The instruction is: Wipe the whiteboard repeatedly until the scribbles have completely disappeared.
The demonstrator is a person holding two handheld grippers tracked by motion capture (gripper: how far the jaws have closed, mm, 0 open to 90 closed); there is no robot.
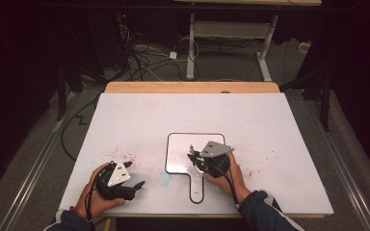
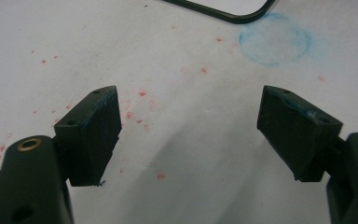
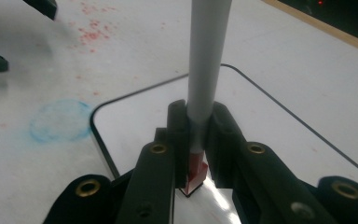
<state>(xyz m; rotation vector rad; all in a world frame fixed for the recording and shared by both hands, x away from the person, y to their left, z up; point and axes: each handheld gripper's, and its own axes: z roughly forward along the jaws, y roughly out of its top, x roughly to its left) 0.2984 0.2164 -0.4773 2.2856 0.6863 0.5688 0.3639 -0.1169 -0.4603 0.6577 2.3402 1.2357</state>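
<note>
- Marker point(image 3: 207, 60): a grey barrel with a red end, clamped between the jaws of the right gripper point(image 1: 192, 155), standing over the small whiteboard point(image 1: 180, 149) at centre frame in the high view.
- Left gripper point(image 2: 189, 135): jaws wide, nothing between them, resting at lower left over the table point(image 1: 270, 125).
- Risk: in my judgement the thin barrel could twist or slip in the clamp if pressed at an angle.
- Risk: the unheld board may slide.
- Room: the board's black rim sits close on the left; the table's upper half offers open space.
</note>
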